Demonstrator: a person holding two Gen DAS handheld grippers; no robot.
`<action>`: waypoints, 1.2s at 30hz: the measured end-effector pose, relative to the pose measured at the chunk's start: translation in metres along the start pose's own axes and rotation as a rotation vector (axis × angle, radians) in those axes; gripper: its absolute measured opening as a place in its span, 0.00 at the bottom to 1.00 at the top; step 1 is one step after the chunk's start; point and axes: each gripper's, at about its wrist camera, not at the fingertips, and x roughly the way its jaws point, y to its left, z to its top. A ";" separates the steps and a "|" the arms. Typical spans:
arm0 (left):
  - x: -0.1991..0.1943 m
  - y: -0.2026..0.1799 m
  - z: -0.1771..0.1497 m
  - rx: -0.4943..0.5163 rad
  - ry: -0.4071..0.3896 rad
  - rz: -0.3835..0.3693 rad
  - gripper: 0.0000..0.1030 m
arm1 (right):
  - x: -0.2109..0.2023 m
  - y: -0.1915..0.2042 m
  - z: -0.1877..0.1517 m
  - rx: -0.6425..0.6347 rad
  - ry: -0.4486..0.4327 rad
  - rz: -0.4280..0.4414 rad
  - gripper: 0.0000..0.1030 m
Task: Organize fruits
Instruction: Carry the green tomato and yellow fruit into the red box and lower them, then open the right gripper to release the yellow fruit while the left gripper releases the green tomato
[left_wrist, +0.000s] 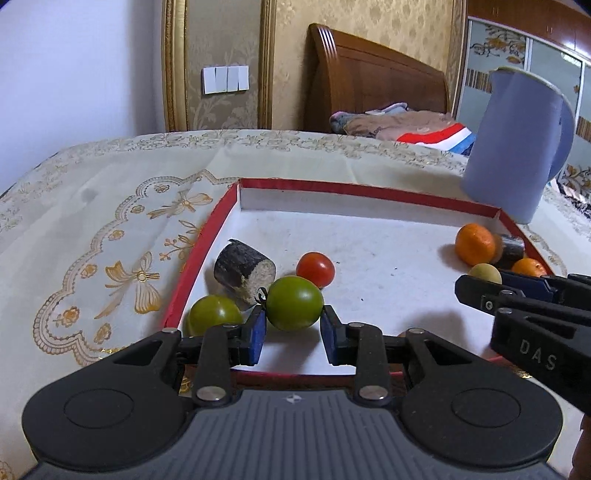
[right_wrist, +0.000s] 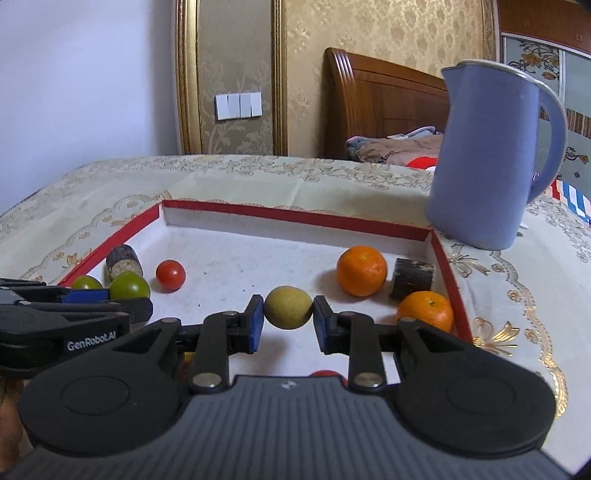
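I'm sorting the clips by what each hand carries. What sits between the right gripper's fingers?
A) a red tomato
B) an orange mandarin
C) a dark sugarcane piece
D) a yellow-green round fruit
D: the right gripper is shut on the yellow-green round fruit, its blue pads pressing both sides of it, above the red-rimmed tray.

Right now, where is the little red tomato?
In the left wrist view, the red tomato sits in the red-rimmed tray, left side, just behind the green tomato and beside the dark sugarcane piece.

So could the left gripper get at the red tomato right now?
Probably not yet: the left gripper is shut on a green tomato, which sits between it and the red tomato. It would need to set that down first.
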 end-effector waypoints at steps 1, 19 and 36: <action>0.002 -0.001 0.000 0.003 0.001 0.005 0.30 | 0.002 0.001 0.000 -0.004 0.002 -0.003 0.27; 0.013 -0.009 0.002 0.026 -0.053 0.052 0.30 | 0.035 -0.009 0.004 0.051 0.066 -0.034 0.27; 0.018 -0.011 0.000 0.048 -0.083 0.061 0.30 | 0.040 -0.016 0.005 0.081 0.047 -0.066 0.26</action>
